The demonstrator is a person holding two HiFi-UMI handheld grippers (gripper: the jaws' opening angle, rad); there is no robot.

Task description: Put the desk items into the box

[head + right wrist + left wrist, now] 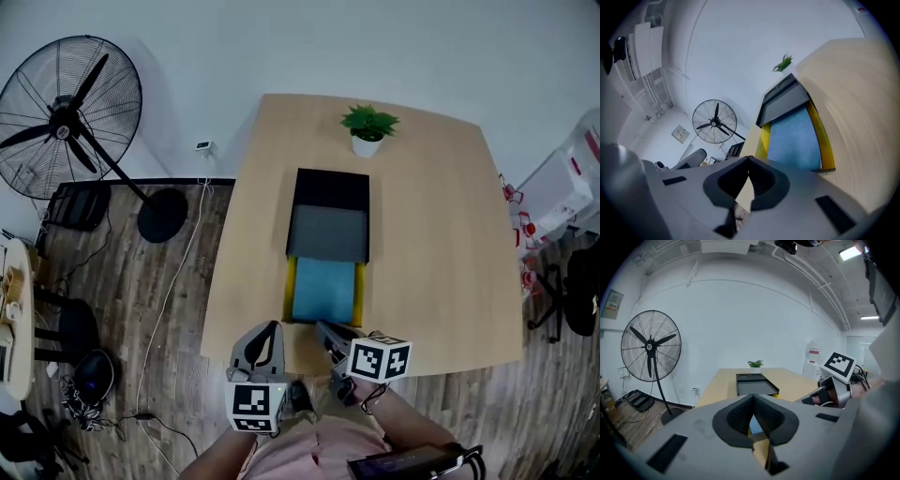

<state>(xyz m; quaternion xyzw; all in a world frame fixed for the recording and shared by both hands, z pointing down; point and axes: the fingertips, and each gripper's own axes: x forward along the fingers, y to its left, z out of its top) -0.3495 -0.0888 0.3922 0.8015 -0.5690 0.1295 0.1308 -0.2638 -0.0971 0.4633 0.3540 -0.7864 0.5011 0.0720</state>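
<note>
A black box (329, 190) with a grey inside (326, 234) lies in the middle of the light wooden desk (441, 234). Against its near end lies a flat blue item (324, 291) with a yellow strip (290, 289) along each long side. The box (752, 383) and the blue item (794, 138) show ahead in the gripper views. My left gripper (266, 339) hovers over the desk's near edge, shut and holding nothing (752, 401). Beside it, my right gripper (329, 336) is shut and empty too (749, 161), just short of the blue item.
A small potted plant (368, 127) stands at the desk's far edge, behind the box. A large floor fan (70, 117) stands left of the desk, with cables and bags on the wooden floor. A white container (562, 183) sits off the right side.
</note>
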